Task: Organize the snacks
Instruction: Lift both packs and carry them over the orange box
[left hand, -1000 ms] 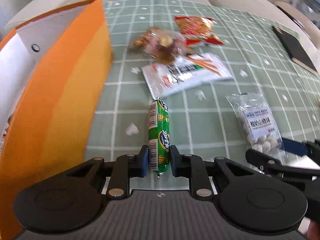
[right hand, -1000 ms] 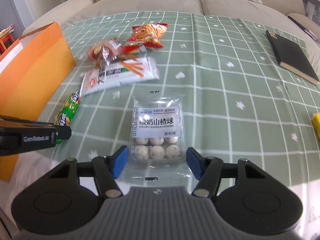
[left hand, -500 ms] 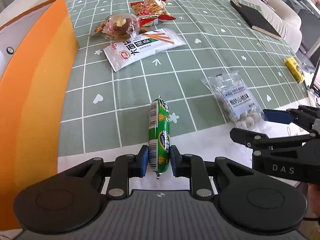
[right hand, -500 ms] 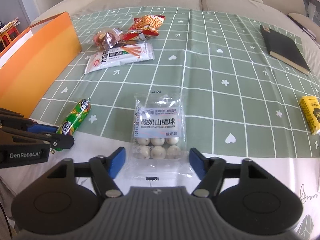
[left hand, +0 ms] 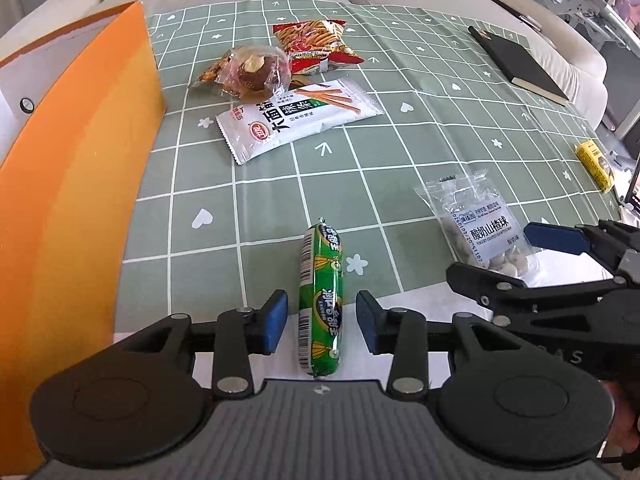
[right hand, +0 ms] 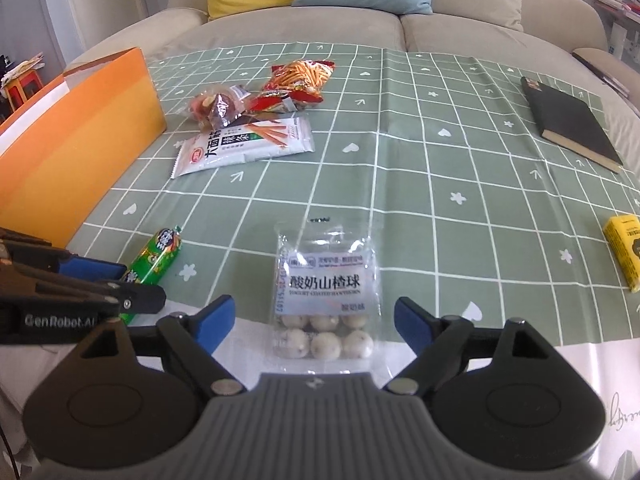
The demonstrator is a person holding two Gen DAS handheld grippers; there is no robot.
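A green sausage stick (left hand: 321, 300) lies on the table between the fingers of my left gripper (left hand: 321, 322), which is open and apart from it; it also shows in the right wrist view (right hand: 154, 262). A clear bag of white hawthorn balls (right hand: 324, 300) lies between the fingers of my right gripper (right hand: 314, 324), which is wide open; the bag also shows in the left wrist view (left hand: 484, 232). An orange box (left hand: 76, 208) stands at the left. A white snack pack (left hand: 296, 118), a red chip bag (left hand: 316, 44) and a clear wrapped pastry (left hand: 252, 68) lie farther back.
A black notebook (right hand: 568, 124) lies at the far right and a small yellow box (right hand: 626, 252) near the right edge. The green checked tablecloth (right hand: 420, 160) ends near the grippers. A beige sofa (right hand: 360, 28) with cushions stands behind the table.
My left gripper has opened and let go of the green sausage stick, which now lies on the table. Both grippers have drawn back and risen; the right one has opened wider.
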